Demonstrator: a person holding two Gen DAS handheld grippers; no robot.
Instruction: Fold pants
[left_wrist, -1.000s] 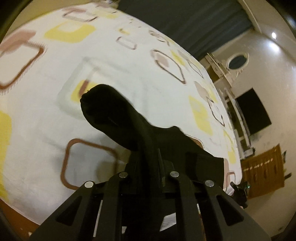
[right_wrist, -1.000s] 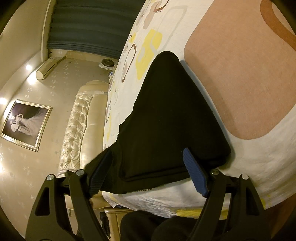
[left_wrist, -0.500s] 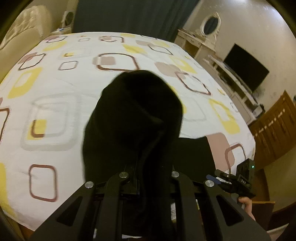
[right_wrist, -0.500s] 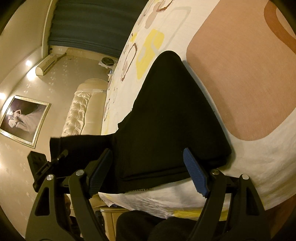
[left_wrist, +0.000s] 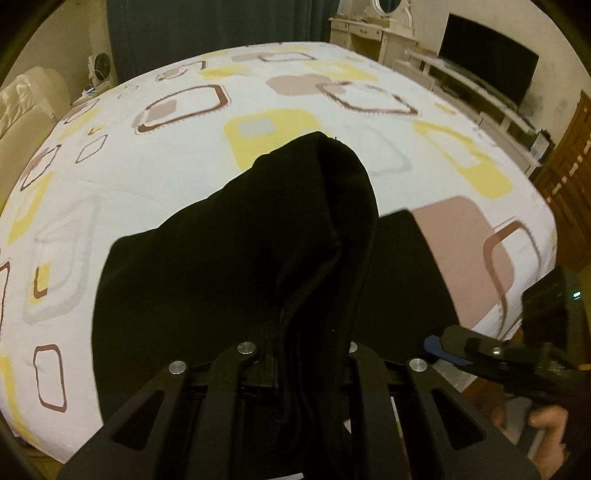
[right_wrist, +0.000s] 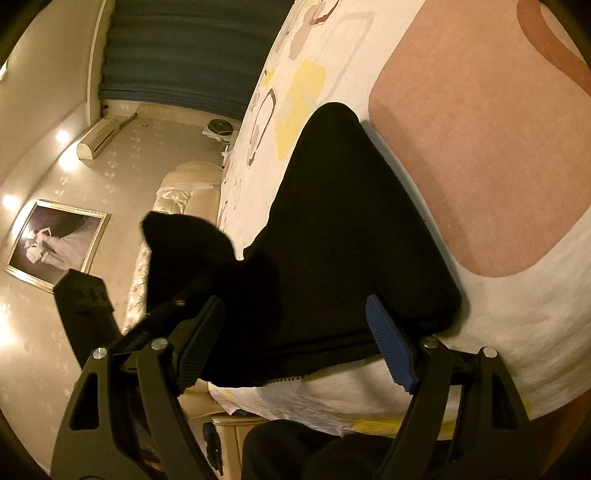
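Black pants (left_wrist: 229, 266) lie on the patterned bedspread (left_wrist: 258, 103) near its front edge. My left gripper (left_wrist: 306, 354) is shut on a bunched fold of the pants and holds it lifted above the rest. In the right wrist view the pants (right_wrist: 343, 236) lie flat, with the lifted fold (right_wrist: 181, 236) and the left gripper (right_wrist: 85, 302) at the left. My right gripper (right_wrist: 295, 339) is open, its blue pads (right_wrist: 388, 350) spread on either side of the pants' near edge, not gripping. It also shows in the left wrist view (left_wrist: 491, 358).
The bedspread (right_wrist: 480, 147) ends close in front of the right gripper. A cream headboard (right_wrist: 184, 184) and framed picture (right_wrist: 55, 243) are at the left. A TV (left_wrist: 487, 70) and white console stand beyond the bed's right side. A wooden door (left_wrist: 569, 166) is further right.
My left gripper has swung with the held fold toward the right gripper, so the pants now drape across the bed. The right gripper has stayed in place and open.
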